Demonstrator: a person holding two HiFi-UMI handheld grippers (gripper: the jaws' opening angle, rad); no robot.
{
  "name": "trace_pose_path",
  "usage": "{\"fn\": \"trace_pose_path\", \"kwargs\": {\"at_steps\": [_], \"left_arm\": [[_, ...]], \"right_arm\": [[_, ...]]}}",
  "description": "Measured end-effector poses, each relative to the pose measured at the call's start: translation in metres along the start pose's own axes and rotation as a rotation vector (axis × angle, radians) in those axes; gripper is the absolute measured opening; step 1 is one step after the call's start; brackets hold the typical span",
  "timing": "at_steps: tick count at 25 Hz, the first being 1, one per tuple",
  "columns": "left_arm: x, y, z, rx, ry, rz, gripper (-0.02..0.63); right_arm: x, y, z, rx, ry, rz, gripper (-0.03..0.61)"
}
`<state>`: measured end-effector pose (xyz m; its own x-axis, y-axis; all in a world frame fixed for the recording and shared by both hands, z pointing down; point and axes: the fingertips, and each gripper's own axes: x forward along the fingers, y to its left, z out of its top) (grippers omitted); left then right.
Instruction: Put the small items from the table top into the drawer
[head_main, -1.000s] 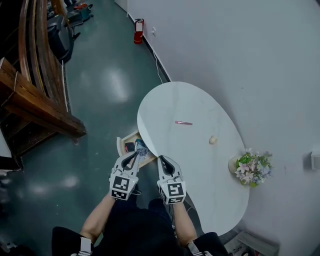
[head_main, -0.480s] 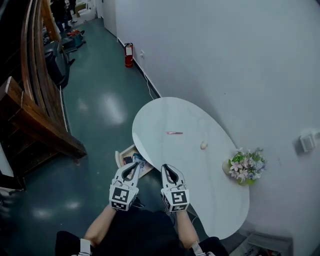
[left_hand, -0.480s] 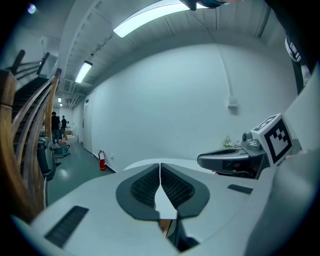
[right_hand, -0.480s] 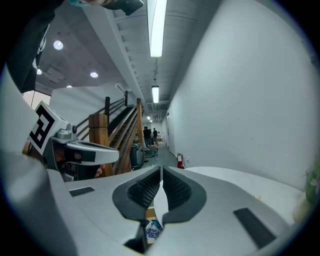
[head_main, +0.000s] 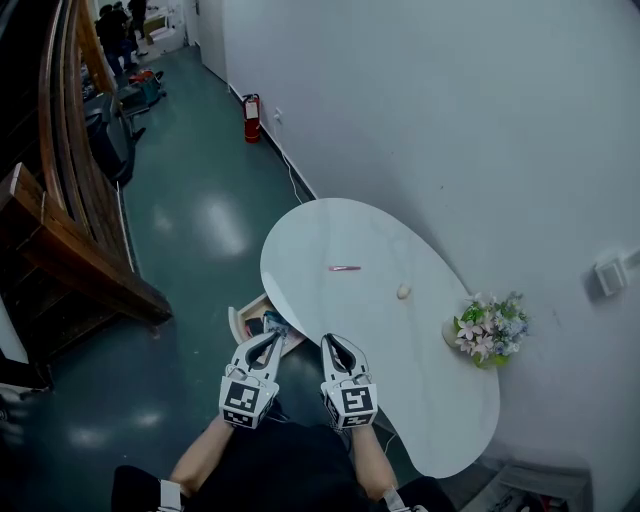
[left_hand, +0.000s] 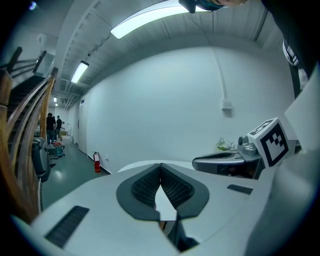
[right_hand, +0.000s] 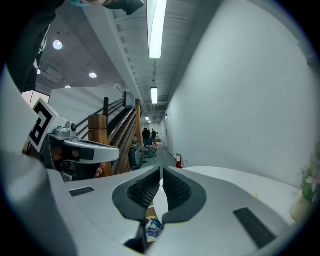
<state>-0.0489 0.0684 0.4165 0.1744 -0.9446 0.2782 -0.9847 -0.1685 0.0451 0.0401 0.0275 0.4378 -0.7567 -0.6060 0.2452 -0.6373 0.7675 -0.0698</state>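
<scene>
A white oval table carries a thin pink item near its middle and a small beige item further right. Below the table's left edge an open wooden drawer holds dark and blue-white items. My left gripper hovers just in front of the drawer, jaws shut with nothing between them. My right gripper is beside it at the table's near edge, also shut and empty. The left gripper view shows its pads meeting, and the right gripper view shows its pads together above the drawer's blue-white item.
A pot of flowers stands at the table's right edge against the white wall. A wooden staircase runs along the left. A red fire extinguisher stands by the wall far down the green-floored corridor, where people are.
Both grippers have drawn back and up from the drawer toward my body. The head view has lifted, so more of the corridor shows.
</scene>
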Motion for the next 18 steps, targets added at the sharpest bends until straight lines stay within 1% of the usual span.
{"fn": "trace_pose_path", "kwargs": {"at_steps": [4,8,10,15,18], "left_arm": [[0.005,0.001,0.002,-0.006,0.008,-0.018,0.020],[0.013,0.001,-0.003,0.005,0.007,-0.062,0.020],[0.018,0.005,-0.001,0.007,0.004,-0.078,0.020],[0.032,0.007,-0.004,0.012,0.002,-0.161,0.020],[0.044,0.008,-0.007,0.027,0.006,-0.203,0.020]], "right_arm": [[0.001,-0.002,-0.003,0.003,0.009,-0.013,0.040],[0.004,-0.006,-0.004,0.010,0.019,-0.042,0.040],[0.005,-0.008,-0.003,0.012,0.022,-0.069,0.040],[0.008,-0.015,0.004,0.021,0.019,-0.149,0.040],[0.010,-0.025,0.001,0.026,0.023,-0.206,0.040]]}}
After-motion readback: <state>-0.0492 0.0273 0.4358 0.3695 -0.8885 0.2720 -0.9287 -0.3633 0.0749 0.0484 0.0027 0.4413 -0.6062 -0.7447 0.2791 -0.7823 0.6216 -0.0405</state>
